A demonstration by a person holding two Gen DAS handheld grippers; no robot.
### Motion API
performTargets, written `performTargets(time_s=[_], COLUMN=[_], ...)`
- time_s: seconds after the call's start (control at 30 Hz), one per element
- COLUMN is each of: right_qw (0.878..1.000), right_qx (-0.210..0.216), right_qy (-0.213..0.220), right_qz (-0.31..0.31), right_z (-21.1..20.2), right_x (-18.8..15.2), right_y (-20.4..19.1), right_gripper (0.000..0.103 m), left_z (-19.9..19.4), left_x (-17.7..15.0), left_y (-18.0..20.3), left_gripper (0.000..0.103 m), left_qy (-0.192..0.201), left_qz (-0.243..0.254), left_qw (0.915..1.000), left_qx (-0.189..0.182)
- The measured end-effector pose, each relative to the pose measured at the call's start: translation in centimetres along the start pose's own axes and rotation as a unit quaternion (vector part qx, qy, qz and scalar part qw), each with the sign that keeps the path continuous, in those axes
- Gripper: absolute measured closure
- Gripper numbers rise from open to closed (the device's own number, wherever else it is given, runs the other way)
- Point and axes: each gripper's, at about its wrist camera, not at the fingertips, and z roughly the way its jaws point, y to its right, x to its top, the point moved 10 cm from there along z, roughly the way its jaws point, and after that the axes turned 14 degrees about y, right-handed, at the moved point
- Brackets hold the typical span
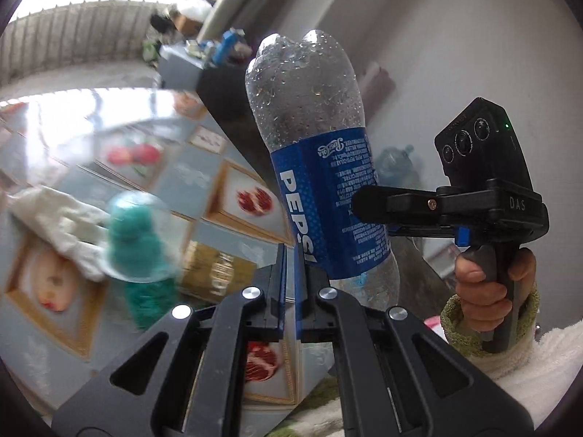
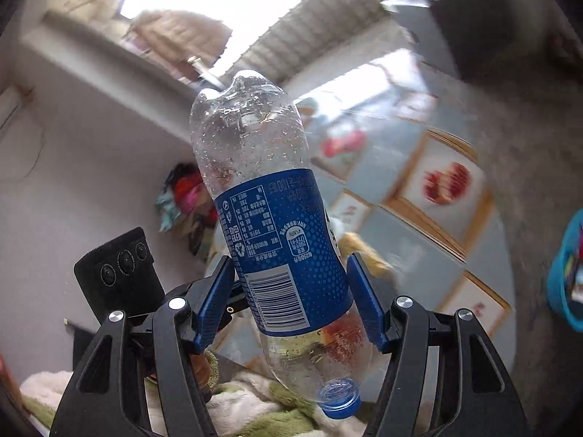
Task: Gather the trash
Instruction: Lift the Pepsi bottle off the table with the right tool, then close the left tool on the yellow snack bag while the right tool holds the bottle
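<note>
Up close, right gripper (image 2: 289, 300) clamped around an empty Pepsi bottle (image 2: 277, 233), blue pads (image 2: 215, 302) pressing both sides of the blue label, jaws held moderately wide by the bottle's girth. Bottle upside down in the grip: blue cap (image 2: 339, 398) lowest, nearest the camera, ridged base pointing up and away. Clear plastic beaded with droplets inside.

From the left wrist view, left gripper (image 1: 289, 284) fully closed, blue pads pressed flat together, nothing between them. Same bottle (image 1: 320, 167) just beyond and to the right of those closed fingers, white PEPSI lettering running along the label. Right gripper (image 1: 371, 204) reaching in from the right edge against the label, gripped by a hand (image 1: 484, 291) in a fuzzy green-cuffed sleeve (image 1: 524, 357).

Further out, blurred: a table under a pale blue cloth (image 1: 182, 178) printed with framed fruit pictures. On it, a white cloth (image 1: 62, 225), a teal fuzzy item under a clear dome (image 1: 135, 233), a yellowish packet (image 1: 215, 269). At far right of the right wrist view, a blue bin's rim (image 2: 557, 276).
</note>
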Motion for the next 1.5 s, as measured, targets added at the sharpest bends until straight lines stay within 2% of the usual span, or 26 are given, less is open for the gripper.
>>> performTargets(time_s=[0.1,0.23,0.27,0.5,0.73,0.83,0.93,1.03,1.3,1.43,1.5], right_qw=[0.999,0.997,0.996,0.991,0.990,0.989,0.988,0.988,0.986,0.986,0.986], right_qx=[-0.036,-0.067,-0.076,-0.129,-0.140,-0.147,-0.151,-0.154,-0.164,-0.168,-0.167], right_qy=[-0.002,-0.010,-0.009,-0.012,-0.010,-0.012,-0.013,-0.013,-0.007,-0.003,-0.002], right_qz=[0.029,0.047,0.045,0.023,-0.010,-0.018,-0.020,-0.021,-0.011,-0.018,-0.020], right_z=[0.5,3.1,3.4,5.2,5.0,4.6,4.5,4.1,3.9,3.9,4.0], right_x=[-0.1,-0.3,-0.3,-0.7,-0.5,-0.5,-0.8,-1.1,-1.4,-1.5,-1.7], right_y=[3.8,7.4,7.9,10.7,10.2,10.1,9.9,10.2,10.3,10.1,10.1], right_gripper=[0.041,0.041,0.041,0.041,0.040,0.037,0.037,0.036,0.035,0.035,0.035], left_z=[3.9,6.1,6.2,0.9,-5.0,-6.4,-6.1,-5.4,-4.2,-3.3,-3.4], left_x=[-2.0,-3.7,-3.8,-4.7,-7.1,-7.8,-8.4,-8.8,-9.3,-9.9,-10.1], left_y=[-0.3,-2.0,-2.6,-6.2,-9.1,-9.7,-9.9,-10.5,-10.9,-10.6,-10.5], left_gripper=[0.103,0.102,0.099,0.075,0.059,0.050,0.042,0.042,0.042,0.043,0.045], left_qy=[-0.036,-0.070,-0.073,-0.054,-0.064,-0.070,-0.088,-0.105,-0.115,-0.133,-0.134], left_qz=[-0.003,-0.010,-0.013,-0.005,0.028,0.042,0.061,0.073,0.105,0.142,0.145], left_qw=[0.9993,0.9973,0.9969,0.9959,0.9869,0.9834,0.9796,0.9751,0.9693,0.9592,0.9577], left_qx=[-0.003,0.020,0.026,0.072,0.146,0.162,0.170,0.181,0.190,0.205,0.210])
